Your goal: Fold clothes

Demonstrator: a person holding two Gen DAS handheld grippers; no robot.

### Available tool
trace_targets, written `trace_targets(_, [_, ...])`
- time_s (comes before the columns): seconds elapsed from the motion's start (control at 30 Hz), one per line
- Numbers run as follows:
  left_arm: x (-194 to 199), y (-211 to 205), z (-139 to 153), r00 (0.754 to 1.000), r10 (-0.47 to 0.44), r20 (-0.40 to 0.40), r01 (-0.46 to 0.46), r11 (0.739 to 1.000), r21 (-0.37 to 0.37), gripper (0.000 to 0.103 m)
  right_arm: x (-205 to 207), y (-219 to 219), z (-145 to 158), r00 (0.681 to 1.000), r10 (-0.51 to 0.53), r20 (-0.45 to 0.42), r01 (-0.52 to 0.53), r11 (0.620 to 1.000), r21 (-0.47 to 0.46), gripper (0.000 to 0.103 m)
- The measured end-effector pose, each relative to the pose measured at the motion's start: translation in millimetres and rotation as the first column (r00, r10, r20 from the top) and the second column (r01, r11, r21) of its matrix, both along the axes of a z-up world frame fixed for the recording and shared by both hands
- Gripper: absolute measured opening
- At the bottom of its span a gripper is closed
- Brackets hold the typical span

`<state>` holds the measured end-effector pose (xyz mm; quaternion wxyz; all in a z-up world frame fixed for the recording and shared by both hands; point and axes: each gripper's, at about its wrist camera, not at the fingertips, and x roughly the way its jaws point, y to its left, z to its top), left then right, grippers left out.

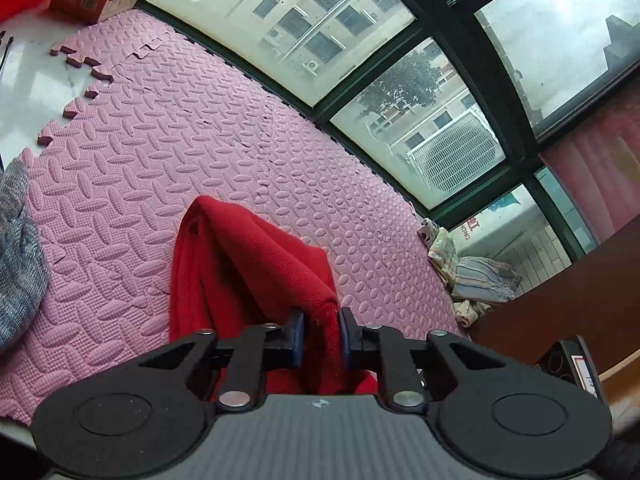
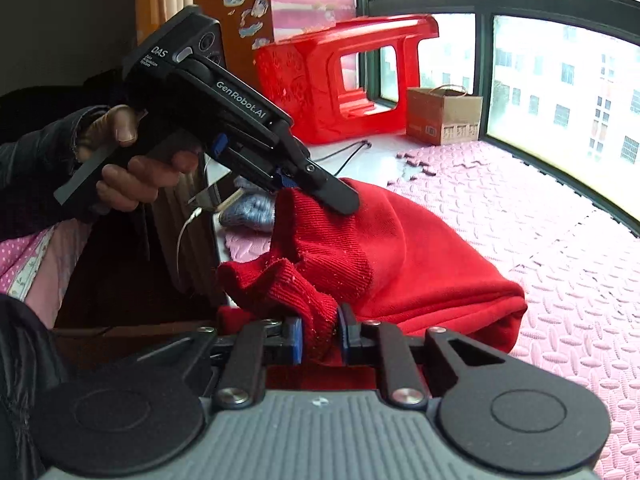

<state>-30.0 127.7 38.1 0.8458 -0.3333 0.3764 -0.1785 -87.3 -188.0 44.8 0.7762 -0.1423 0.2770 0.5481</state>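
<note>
Both grippers pinch one red sweater above a pink mat.
Right gripper (image 2: 320, 334) and left gripper (image 1: 322, 330) each clamp ribbed hem; red sweater (image 2: 420, 264) trails forward onto pink mat (image 2: 560, 240).

Garment (image 2: 420, 264) on mat (image 2: 560, 240), pinched between left gripper (image 2: 294, 188) and right gripper (image 2: 320, 338). Stool (image 2: 320, 92) and box (image 2: 442, 116) behind, by window (image 2: 560, 92).

One red garment (image 2: 420, 264), two tongs (image 1: 322, 326) (image 2: 320, 330)
</note>
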Motion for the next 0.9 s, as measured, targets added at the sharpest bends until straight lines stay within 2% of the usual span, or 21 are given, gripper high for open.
trace_targets(0.1, [9.0,5.2,18.2,0.998,0.035,0.046,-0.032,0.996,-0.082,0.016,-0.3,3.6,6.4,1.000,-0.010,-0.013,0.011,0.998,0.065,0.015])
trace_targets(0.13, [8.7,5.3,15.5,0.999,0.040,0.035,-0.036,0.993,-0.112,0.016,-2.1,5.9,5.0,1.000,0.004,-0.013,-0.003,0.998,0.064,0.017])
trace_targets(0.23, [7.7,5.6,7.4,0.999,0.051,-0.001,-0.050,0.979,-0.200,0.016,-10.9,13.7,-10.6,0.997,0.069,-0.036,-0.070,0.997,-0.021,0.036])
trace_targets(0.33, [0.8,6.9,-8.2,0.997,0.062,-0.052,-0.074,0.962,-0.263,0.016,-12.3,3.8,-11.9,0.996,0.067,-0.056,-0.069,0.997,-0.032,0.038])
trace_targets(0.43, [-9.4,9.6,-25.3,0.992,0.077,-0.097,-0.104,0.942,-0.318,0.014,-3.2,-13.5,-0.6,0.997,0.002,-0.080,-0.002,1.000,-0.001,0.044])
trace_targets(0.53, [-14.2,9.6,-31.6,0.991,0.081,-0.111,-0.114,0.934,-0.340,0.014,1.8,-20.7,6.0,0.998,-0.044,-0.052,0.044,0.999,-0.001,0.045])
trace_targets(0.67, [-15.4,7.7,-30.9,0.991,0.075,-0.108,-0.108,0.932,-0.345,0.014,7.2,-12.0,4.5,0.994,-0.106,0.038,0.107,0.994,-0.016,0.046])
trace_targets(0.73, [-15.5,7.1,-29.5,0.992,0.074,-0.104,-0.106,0.933,-0.344,0.014,8.5,-8.9,5.4,0.994,-0.102,0.024,0.102,0.995,0.007,0.047])
trace_targets(0.77, [-15.7,6.9,-28.8,0.992,0.074,-0.100,-0.105,0.933,-0.345,0.014,8.5,-6.6,5.9,0.994,-0.103,0.025,0.103,0.995,0.018,0.047])
trace_targets(0.83, [-15.9,6.7,-27.8,0.993,0.071,-0.098,-0.101,0.935,-0.341,0.014,3.9,-1.7,4.8,0.990,-0.115,0.085,0.116,0.993,0.000,0.043])
trace_targets(0.87, [-15.8,6.7,-27.5,0.993,0.069,-0.099,-0.099,0.937,-0.335,0.014,3.9,-0.8,4.1,0.990,-0.114,0.087,0.114,0.993,-0.003,0.027])
trace_targets(0.9, [-15.8,6.8,-27.0,0.993,0.067,-0.100,-0.097,0.940,-0.328,0.014,3.8,0.1,3.0,0.991,-0.107,0.081,0.108,0.994,-0.006,0.016])
